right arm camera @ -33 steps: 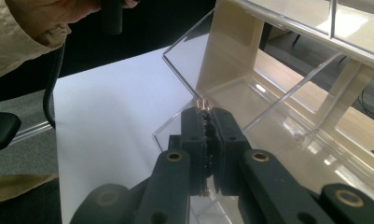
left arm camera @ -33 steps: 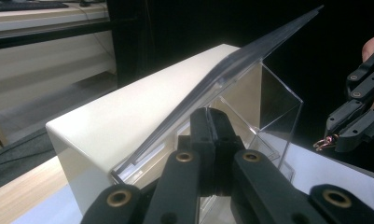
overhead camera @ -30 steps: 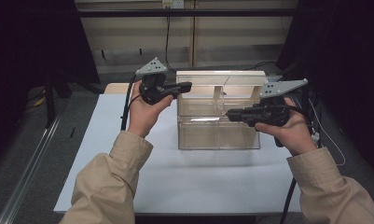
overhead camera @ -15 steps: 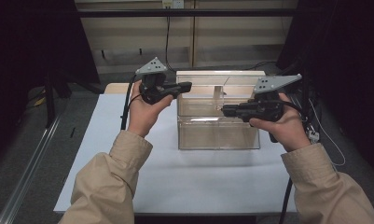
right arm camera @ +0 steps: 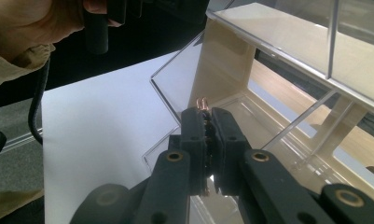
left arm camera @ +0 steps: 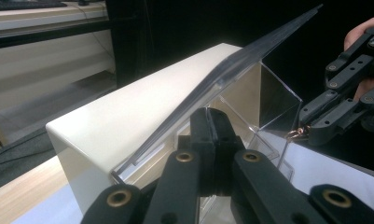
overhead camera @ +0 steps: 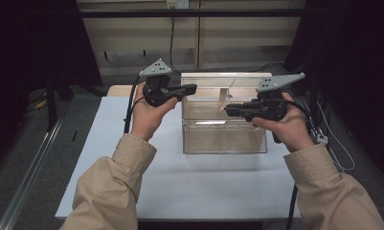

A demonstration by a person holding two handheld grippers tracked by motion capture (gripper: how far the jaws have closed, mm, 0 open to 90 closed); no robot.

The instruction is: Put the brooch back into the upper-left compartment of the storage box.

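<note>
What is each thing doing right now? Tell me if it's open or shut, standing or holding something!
Left gripper: shut, empty, at the box's top edge.
Right gripper: shut on a small copper-coloured ring.
Clear box: upright on the table, open-topped.
White table: flat, bearing the box.

Both black grippers, left (overhead camera: 193,87) and right (overhead camera: 227,110), hang shut over the clear plastic compartment box (overhead camera: 223,136) on the white table (overhead camera: 180,177).
</note>
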